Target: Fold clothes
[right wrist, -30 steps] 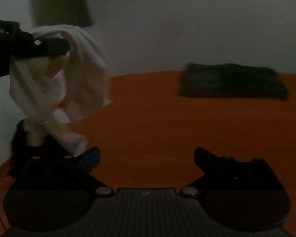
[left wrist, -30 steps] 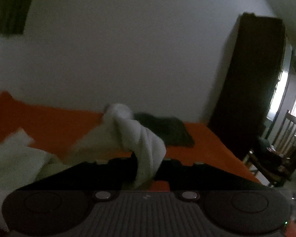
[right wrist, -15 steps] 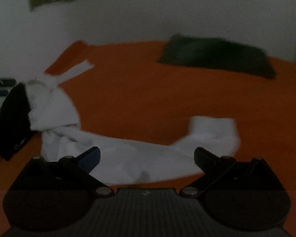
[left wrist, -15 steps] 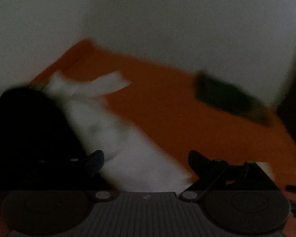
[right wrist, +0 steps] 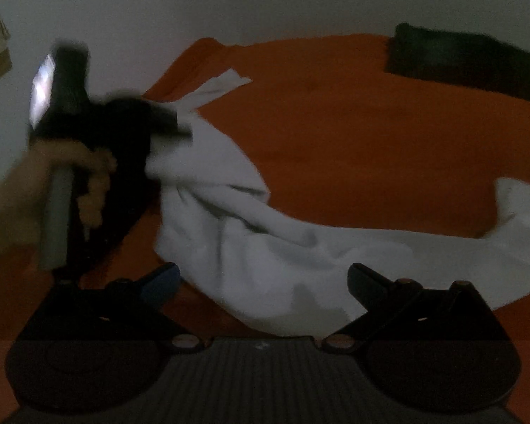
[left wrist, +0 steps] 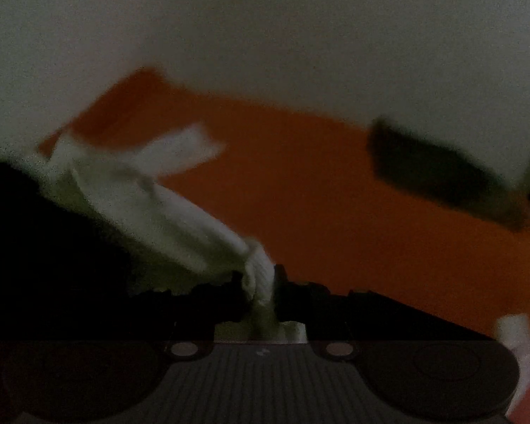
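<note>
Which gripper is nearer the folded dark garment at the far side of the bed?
Neither clearly. The left gripper, pinching the white garment, and the open right gripper, hovering over that garment's near part, both sit well short of the dark garment across the orange bedsheet.

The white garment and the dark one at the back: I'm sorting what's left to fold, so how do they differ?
The white garment sprawls rumpled across the near side of the orange bed; the dark garment lies as a flat, compact rectangle near the wall. The left tongs are pinching a bunch of the white one; nothing touches the dark one. Both rest on the bed.
</note>
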### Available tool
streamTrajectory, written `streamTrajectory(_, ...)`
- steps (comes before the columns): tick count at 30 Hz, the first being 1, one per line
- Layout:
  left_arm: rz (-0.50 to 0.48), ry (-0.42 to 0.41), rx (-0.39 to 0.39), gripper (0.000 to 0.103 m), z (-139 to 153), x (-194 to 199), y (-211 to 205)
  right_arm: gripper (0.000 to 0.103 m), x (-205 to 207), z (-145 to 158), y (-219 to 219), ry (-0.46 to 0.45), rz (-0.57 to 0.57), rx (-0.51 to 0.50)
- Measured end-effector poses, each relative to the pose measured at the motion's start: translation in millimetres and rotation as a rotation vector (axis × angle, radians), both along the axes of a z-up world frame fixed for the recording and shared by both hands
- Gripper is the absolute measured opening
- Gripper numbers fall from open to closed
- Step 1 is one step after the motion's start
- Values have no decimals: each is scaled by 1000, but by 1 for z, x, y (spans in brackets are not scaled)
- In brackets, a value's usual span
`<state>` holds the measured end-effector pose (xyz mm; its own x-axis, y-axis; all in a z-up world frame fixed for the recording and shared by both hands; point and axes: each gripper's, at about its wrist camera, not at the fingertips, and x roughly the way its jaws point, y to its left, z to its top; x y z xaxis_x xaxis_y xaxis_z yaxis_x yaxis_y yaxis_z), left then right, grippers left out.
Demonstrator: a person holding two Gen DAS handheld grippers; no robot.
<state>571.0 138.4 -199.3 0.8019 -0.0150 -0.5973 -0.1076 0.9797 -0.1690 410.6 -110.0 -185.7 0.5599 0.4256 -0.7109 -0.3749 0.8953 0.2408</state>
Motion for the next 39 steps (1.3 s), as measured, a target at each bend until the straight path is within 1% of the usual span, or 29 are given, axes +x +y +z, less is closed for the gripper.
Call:
streamTrajectory(4,-226,-122,-20,9,59,-19,-77,103,-10,13,-41,-53,-81,-21)
streamTrajectory(6,-372,-176,-56,10,86,-39,-117,103,-13,20,-69,-71,-143,-17)
streamTrajectory(9,-614,-263,-123,10,134,-75,-182,103,-26,31,-112,-113,-217,-22)
streamTrajectory(10,-669,-271,-165,10,152,-80,-199,103,-34,37,-126,-139,-230,-28)
streamTrajectory(11,-711,-275,-225,10,173,-82,-214,103,-44,43,-139,-166,-238,-33)
streamTrajectory(13,-770,-280,-308,10,207,-79,-234,103,-65,57,-163,-213,-253,-37)
streamTrajectory(15,-876,-321,-395,10,237,-80,-241,103,-89,71,-186,-241,-268,-25)
streamTrajectory(16,-933,-373,-421,10,248,-87,-237,103,-103,80,-196,-249,-272,-11)
streamTrajectory(17,-992,-424,-427,10,255,-98,-230,103,-118,88,-206,-259,-273,5)
streamTrajectory(18,-1041,-459,-405,11,253,-103,-220,103,-134,97,-215,-267,-269,23)
streamTrajectory(19,-1068,-468,-369,11,245,-109,-209,103,-150,106,-222,-276,-253,44)
streamTrajectory(20,-1078,-437,-343,11,233,-113,-196,103,-166,115,-226,-285,-223,63)
streamTrajectory(22,-1066,-310,-304,11,194,-112,-169,103,-196,130,-229,-294,-130,88)
streamTrajectory(24,-1058,-181,-244,11,140,-111,-143,103,-212,135,-221,-258,0,81)
streamTrajectory(25,-1058,-116,-214,11,111,-112,-129,103,-218,136,-216,-226,68,84)
streamTrajectory(26,-1050,-54,-181,11,81,-116,-117,103,-220,134,-210,-178,128,100)
streamTrajectory(27,-1036,19,-167,11,48,-120,-104,103,-220,128,-205,-127,175,119)
streamTrajectory(28,-1021,91,-152,11,15,-124,-92,103,-218,123,-200,-85,207,129)
streamTrajectory(29,-1011,152,-132,12,-12,-127,-84,103,-213,115,-196,-49,220,122)
streamTrajectory(32,-971,267,-94,11,-78,-141,-59,103,-187,91,-186,22,247,61)
streamTrajectory(33,-951,285,-135,12,-90,-143,-48,103,-175,83,-184,36,258,33)
streamTrajectory(35,-909,291,-219,17,-104,-154,-38,103,-145,64,-176,66,285,-35)
streamTrajectory(36,-894,286,-234,21,-109,-151,-35,103,-128,55,-173,78,312,-73)
streamTrajectory(38,-873,269,-264,22,-107,-156,-31,103,-97,40,-168,78,404,-152)
streamTrajectory(39,-875,273,-279,23,-108,-156,-32,102,-82,33,-167,78,458,-178)
